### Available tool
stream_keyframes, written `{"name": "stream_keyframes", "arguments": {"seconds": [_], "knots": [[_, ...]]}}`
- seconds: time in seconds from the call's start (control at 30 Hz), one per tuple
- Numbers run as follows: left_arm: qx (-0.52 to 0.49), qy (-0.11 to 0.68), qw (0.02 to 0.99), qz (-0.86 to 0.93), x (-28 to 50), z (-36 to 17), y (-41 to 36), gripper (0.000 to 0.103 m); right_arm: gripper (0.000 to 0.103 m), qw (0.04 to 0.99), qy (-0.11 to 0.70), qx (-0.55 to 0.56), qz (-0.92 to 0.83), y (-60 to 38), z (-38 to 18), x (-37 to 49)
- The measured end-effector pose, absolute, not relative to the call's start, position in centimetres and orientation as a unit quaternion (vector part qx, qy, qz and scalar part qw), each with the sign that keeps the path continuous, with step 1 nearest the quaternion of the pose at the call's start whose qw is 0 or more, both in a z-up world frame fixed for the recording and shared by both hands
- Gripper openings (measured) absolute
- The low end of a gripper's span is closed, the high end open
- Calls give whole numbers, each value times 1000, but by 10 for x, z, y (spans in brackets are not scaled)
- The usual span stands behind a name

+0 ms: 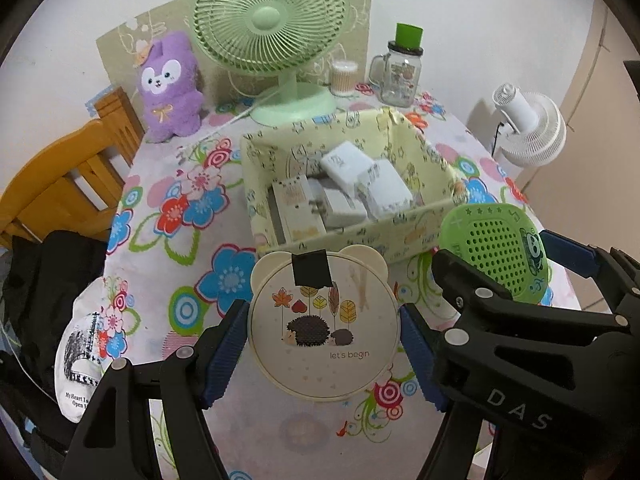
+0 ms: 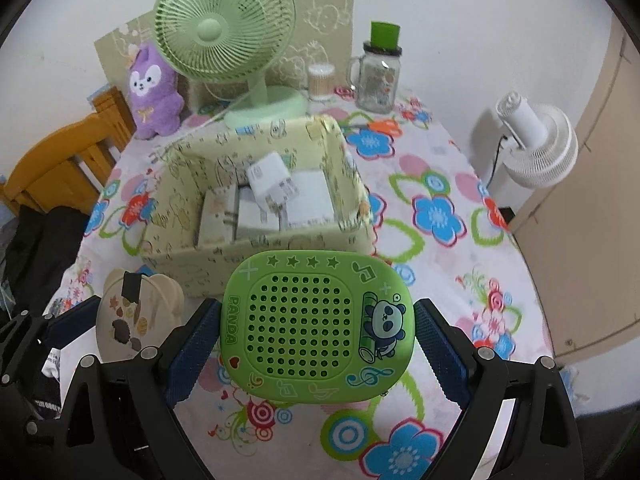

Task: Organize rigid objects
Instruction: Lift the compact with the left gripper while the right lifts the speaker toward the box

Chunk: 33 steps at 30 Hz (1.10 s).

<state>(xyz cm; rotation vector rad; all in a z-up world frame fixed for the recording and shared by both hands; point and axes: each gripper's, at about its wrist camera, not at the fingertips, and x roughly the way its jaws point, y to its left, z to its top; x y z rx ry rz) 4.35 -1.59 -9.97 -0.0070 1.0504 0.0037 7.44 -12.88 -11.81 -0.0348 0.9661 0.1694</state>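
Sitting inside right gripper (image 2: 316, 344): panda case (image 2: 316, 328)

The yellow box's (image 1: 360, 236) near wall hides the lower parts of the white chargers (image 1: 376, 184) inside, and the orange chair (image 1: 60, 168) is cut off at the left edge.

A white wall (image 1: 460, 8) backs the floral-clothed table (image 1: 168, 208), with a wooden chair (image 1: 60, 176) beside it.

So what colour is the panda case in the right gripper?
Bright green panda case, clearest in the right wrist view.
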Motion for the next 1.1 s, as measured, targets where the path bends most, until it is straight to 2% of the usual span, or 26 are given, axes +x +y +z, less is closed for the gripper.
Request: {"name": "stream_keyframes", "arguments": {"seconds": [1.1], "knots": [[-36,482,872,73,74,-63,-34,77,95,880,439,-48,174,-151,-74,120]]}}
